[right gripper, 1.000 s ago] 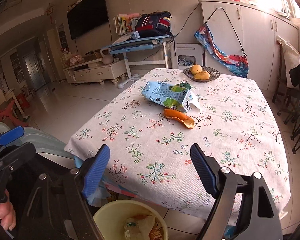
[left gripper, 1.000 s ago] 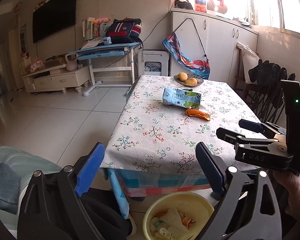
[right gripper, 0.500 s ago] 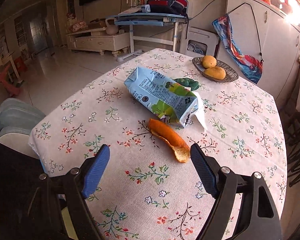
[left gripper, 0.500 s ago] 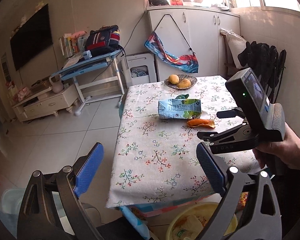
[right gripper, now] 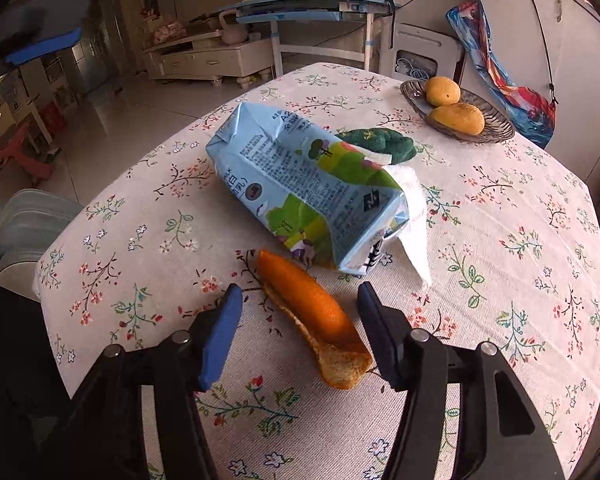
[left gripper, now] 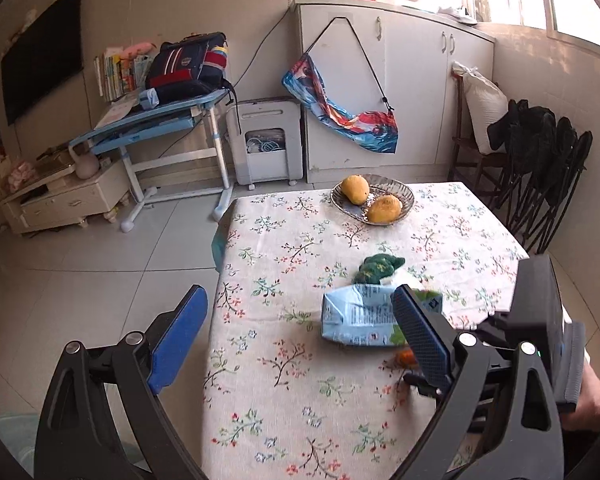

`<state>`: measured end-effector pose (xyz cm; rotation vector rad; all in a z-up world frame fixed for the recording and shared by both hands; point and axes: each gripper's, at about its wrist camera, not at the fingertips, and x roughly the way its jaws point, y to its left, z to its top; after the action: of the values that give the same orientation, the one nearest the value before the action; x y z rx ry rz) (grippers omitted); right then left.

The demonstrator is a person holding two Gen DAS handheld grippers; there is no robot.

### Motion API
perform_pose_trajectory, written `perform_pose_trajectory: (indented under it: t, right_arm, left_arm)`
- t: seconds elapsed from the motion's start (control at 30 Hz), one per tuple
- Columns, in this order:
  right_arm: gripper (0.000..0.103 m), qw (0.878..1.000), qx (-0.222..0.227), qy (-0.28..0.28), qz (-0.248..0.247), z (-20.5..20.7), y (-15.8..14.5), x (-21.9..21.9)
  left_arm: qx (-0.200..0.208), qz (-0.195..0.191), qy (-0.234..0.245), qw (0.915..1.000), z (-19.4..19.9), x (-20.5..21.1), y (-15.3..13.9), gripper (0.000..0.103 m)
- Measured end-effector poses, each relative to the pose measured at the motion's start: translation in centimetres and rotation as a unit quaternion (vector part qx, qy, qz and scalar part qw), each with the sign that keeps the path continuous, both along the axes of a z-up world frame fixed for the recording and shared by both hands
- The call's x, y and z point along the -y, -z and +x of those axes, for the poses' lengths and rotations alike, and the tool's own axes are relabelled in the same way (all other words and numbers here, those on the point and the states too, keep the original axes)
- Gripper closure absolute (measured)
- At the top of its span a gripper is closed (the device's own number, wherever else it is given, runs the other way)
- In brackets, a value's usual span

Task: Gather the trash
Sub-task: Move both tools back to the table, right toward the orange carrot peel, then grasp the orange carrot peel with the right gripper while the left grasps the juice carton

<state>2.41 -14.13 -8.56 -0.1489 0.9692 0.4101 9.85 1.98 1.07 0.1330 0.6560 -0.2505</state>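
My right tool [right gripper: 300,320] has just been narrowing its jaws around the one orange peel [right gripper: 314,316], which lies on the table [right gripper: 500,280] between the pads, not yet pinched. Just beyond the peel lie one crumpled blue carton [right gripper: 300,192], one white tissue [right gripper: 414,216] and one green wad [right gripper: 380,142], and farther off one dish [right gripper: 496,128] holds two yellow fruits [right gripper: 456,118]. My left tool [left gripper: 300,340] hangs wide apart and empty near the carton.
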Motion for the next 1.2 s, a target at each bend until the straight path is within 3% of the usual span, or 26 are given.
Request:
perform_pose_trajectory:
  t: [0.17, 0.3, 0.43, 0.63, 0.8, 0.9, 1.07, 1.2]
  right_arm:
    - [0.072, 1.0, -0.027, 0.0, 0.014, -0.8, -0.4, 0.9]
    - [0.076, 0.999, -0.046, 0.0, 0.023, -1.9, -0.5, 1.8]
    - [0.08, 0.997, -0.065, 0.012, 0.047, -2.3, -0.6, 3.1]
    - [0.08, 0.995, -0.082, 0.019, 0.057, -2.4, -0.6, 3.9]
    - [0.08, 0.994, -0.085, 0.025, 0.064, -3.3, -0.7, 4.2]
    - [0.08, 0.995, -0.076, 0.021, 0.06, -3.8, -0.9, 4.0]
    - [0.072, 0.996, -0.064, 0.019, 0.061, -3.6, -0.7, 3.5]
    - [0.07, 0.997, -0.055, 0.015, 0.061, -3.4, -0.6, 2.8]
  left_arm:
    - [-0.044, -0.002, -0.035, 0.9984, 7.2, 2.4, 2.3, 0.013]
    - [-0.085, 0.061, -0.035, 0.9939, 11.4, 5.0, 5.8, 0.013]
    - [-0.136, 0.129, -0.009, 0.9823, 12.8, 6.6, 8.8, 0.013]
    - [-0.178, 0.166, 0.032, 0.9693, 10.6, 6.3, 8.9, 0.013]
    - [-0.216, 0.181, 0.092, 0.955, 6.0, 5.8, 8.5, 0.013]
    - [-0.201, 0.202, 0.123, 0.9507, 3.1, 5.8, 8.1, 0.013]
    - [-0.182, 0.158, 0.152, 0.9585, 0.8, 5.5, 6.2, 0.013]
    - [-0.189, 0.143, 0.187, 0.9534, -0.3, 6.8, 6.1, 0.013]
